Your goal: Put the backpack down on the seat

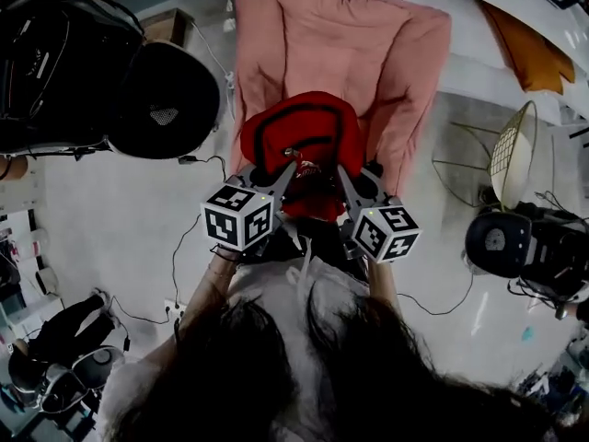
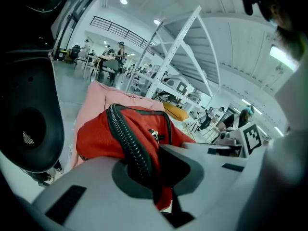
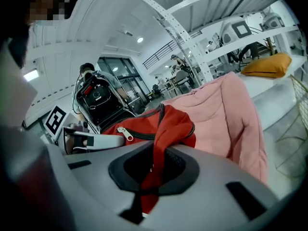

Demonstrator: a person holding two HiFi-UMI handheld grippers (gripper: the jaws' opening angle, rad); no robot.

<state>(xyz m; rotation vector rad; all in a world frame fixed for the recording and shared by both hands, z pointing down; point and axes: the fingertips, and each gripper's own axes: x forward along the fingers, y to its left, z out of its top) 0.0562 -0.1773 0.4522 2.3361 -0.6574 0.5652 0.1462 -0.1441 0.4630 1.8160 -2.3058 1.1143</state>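
A red backpack (image 1: pixel 296 145) with black zippers hangs over the front of a seat draped in pink cloth (image 1: pixel 331 40). Both grippers hold it up by its near top edge. My left gripper (image 1: pixel 287 175) is shut on the backpack's black zipper edge (image 2: pixel 126 138). My right gripper (image 1: pixel 342 175) is shut on a fold of the red fabric (image 3: pixel 159 150). In the left gripper view the backpack (image 2: pixel 106 136) fills the middle, with the pink seat (image 2: pixel 98 100) behind it. In the right gripper view the backpack (image 3: pixel 166 124) lies against the pink cloth (image 3: pixel 226 114).
A black round-backed chair (image 1: pixel 161 99) and black equipment (image 1: pixel 51 63) stand to the left. A wire-frame lamp (image 1: pixel 511 155) and a black device (image 1: pixel 506 242) sit on the floor to the right. An orange cushion (image 1: pixel 529 49) lies on a white shelf. Cables run across the grey floor (image 1: pixel 120 219).
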